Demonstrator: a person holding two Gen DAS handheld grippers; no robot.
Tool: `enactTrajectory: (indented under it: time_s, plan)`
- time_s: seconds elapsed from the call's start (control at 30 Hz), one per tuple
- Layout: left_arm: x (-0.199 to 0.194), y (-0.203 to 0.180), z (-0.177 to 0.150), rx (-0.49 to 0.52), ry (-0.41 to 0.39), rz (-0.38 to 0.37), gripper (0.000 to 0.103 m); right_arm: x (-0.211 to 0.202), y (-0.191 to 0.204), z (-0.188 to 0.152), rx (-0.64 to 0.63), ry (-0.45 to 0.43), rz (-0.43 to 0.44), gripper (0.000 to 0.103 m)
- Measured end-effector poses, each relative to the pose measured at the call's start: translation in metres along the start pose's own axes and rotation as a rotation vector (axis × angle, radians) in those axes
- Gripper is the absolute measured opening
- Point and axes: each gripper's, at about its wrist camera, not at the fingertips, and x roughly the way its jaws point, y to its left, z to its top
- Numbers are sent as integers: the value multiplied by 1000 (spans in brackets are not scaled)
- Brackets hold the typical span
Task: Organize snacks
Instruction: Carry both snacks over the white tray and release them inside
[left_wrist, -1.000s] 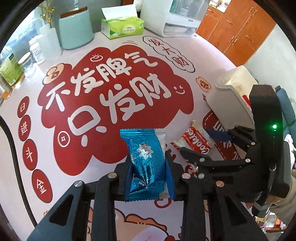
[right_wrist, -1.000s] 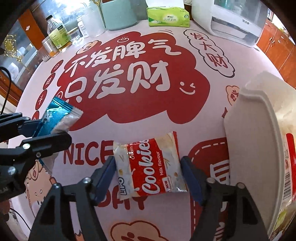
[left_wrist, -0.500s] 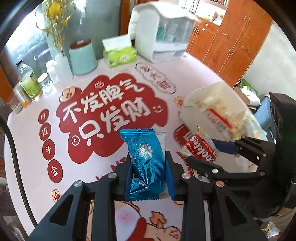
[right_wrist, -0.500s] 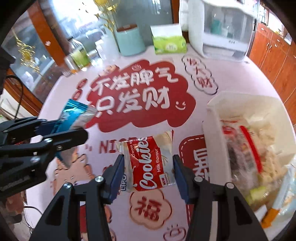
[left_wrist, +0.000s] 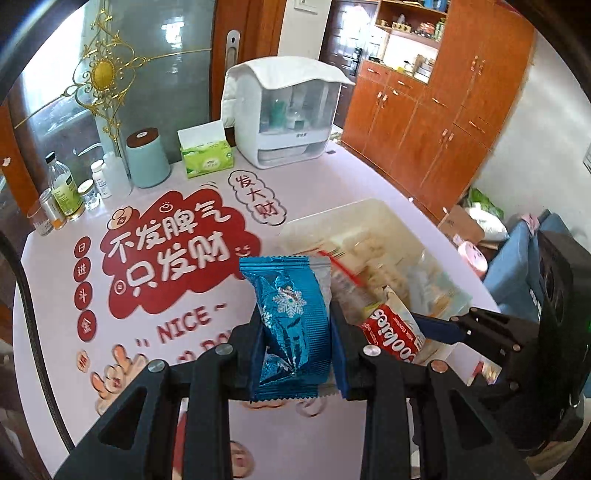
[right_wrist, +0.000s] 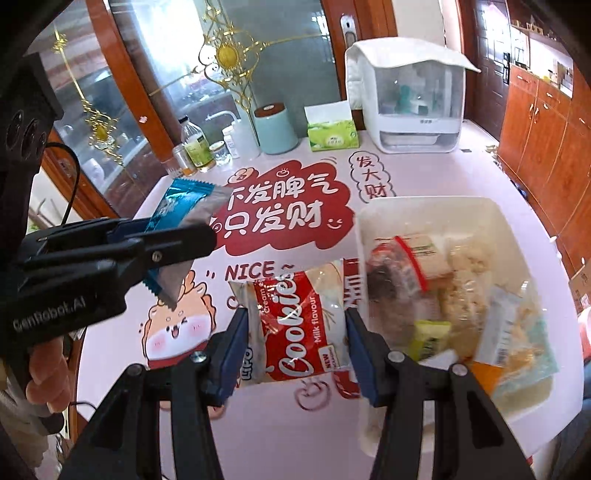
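Above a pink table (right_wrist: 424, 173) printed with red slogans, two hand-held grippers carry one snack each toward a white bin, in a scene that runs left to right. To the far left of the grippers, bottles (left_wrist: 66, 195) and a mint canister (left_wrist: 147, 157) line the table's back edge, with a green tissue box (left_wrist: 208, 155) and a white countertop cabinet (left_wrist: 286, 114) beyond them. The left gripper (left_wrist: 295, 339), seen in the right wrist view in a person's hand (right_wrist: 44, 373), is clamped narrow on a blue foil packet (left_wrist: 291, 325), which stands upright between the pads and clear of the table. Just to its right, the right gripper (right_wrist: 295, 343) grips a red-and-white cookie pack (right_wrist: 299, 328) by its two side edges; its jaws have just been closing, and the pack now sits pinched between the blue pads, bowed slightly. Ahead and to the right of both grippers lies the bin (right_wrist: 439, 206), already holding bagged snacks. The step in hand appears to be the carry to the bin. To do it well, each packet should clear the near rim before release, the two grippers should stay apart so the packets do not collide, and the jaws should open only once each snack hangs over an open patch, since foil wrappers tend to slide.
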Motion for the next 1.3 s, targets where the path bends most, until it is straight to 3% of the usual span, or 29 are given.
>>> enactTrajectory:
  time_s: [0.23, 0.4, 0.63, 1.0, 1.03, 1.1, 1.13, 1.17, 1.3]
  plan:
    - [23, -74, 8, -98, -15, 42, 29, -33, -81, 2, -68, -4, -6, 52]
    - [45, -111, 15, -113, 5, 111, 29, -42, -137, 16, -47, -22, -30, 52]
    - [63, -117, 34, -157, -8, 193, 29, -34, -167, 42, -41, -40, -36, 53]
    - [98, -105, 54, -195, 15, 241, 31, -12, -178, 86, -60, -58, -67, 55]
    - [100, -104, 55, -195, 15, 250, 34, -9, -178, 90, -60, -57, -73, 56]
    - [104, -102, 58, -188, 13, 274, 54, -4, -180, 96, -55, -57, -75, 58]
    - [104, -101, 58, -185, 12, 285, 75, -2, -181, 99, -52, -55, -71, 60]
    - [105, -101, 59, -184, 7, 299, 87, 1, -181, 101, -49, -50, -67, 60]
    - [105, -98, 59, -182, 0, 330, 89, 9, -182, 104, -41, -31, -65, 65]
